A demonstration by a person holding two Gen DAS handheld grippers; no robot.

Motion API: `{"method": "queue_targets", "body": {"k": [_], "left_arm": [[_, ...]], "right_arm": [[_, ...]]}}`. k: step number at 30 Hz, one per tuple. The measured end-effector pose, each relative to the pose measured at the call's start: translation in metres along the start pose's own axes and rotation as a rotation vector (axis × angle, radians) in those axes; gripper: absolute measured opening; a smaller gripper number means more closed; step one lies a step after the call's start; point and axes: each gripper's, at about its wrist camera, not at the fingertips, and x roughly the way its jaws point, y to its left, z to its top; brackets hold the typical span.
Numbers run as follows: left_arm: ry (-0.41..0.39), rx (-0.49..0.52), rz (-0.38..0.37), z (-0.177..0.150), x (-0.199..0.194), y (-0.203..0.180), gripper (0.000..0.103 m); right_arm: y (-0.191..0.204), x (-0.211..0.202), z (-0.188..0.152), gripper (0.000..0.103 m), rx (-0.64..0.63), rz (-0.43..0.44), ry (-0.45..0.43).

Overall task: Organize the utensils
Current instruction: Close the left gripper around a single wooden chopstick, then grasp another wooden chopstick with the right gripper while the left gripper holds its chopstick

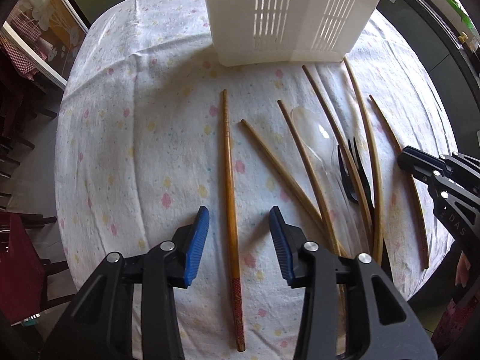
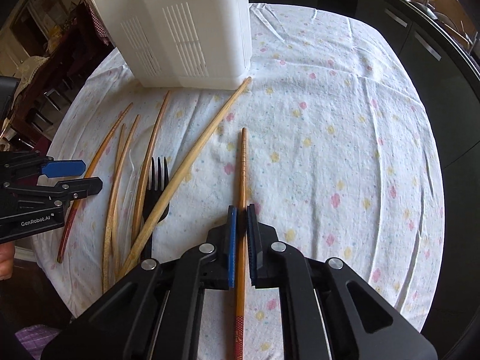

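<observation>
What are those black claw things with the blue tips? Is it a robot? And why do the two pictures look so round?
No robot: a person holds two grabbing tools, one per hand. Each carries a wide-eyed camera, which bends the pictures round. One picture looks along the left gripper, open over a red-ended chopstick. The other looks along the right gripper, shut on another red-ended chopstick. On the flowery tablecloth lie more chopsticks, a black fork, a clear spoon and a white slotted holder.
</observation>
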Motion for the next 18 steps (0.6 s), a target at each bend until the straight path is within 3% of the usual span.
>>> {"method": "queue_targets", "body": {"k": [5, 9, 11, 14, 18], "left_arm": [[0.008, 0.046, 0.022, 0.009, 0.000, -0.014, 0.030], [0.023, 0.070, 0.001, 0.014, 0.000, -0.020, 0.009], [0.013, 0.081, 0.013, 0.015, -0.001, -0.021, 0.009], [-0.023, 0.102, 0.030, 0.008, -0.005, -0.022, 0.007], [-0.087, 0.077, -0.020, 0.000, -0.025, -0.011, 0.007]], "right_arm": [[0.014, 0.003, 0.008, 0.015, -0.066, -0.030, 0.038], [0.025, 0.009, 0.018, 0.008, -0.100, -0.059, 0.045], [0.021, 0.005, 0.009, 0.007, -0.084, -0.047, 0.038], [0.009, -0.008, 0.005, 0.007, -0.050, -0.029, -0.013], [-0.010, -0.048, -0.002, 0.007, -0.003, 0.030, -0.113]]}}
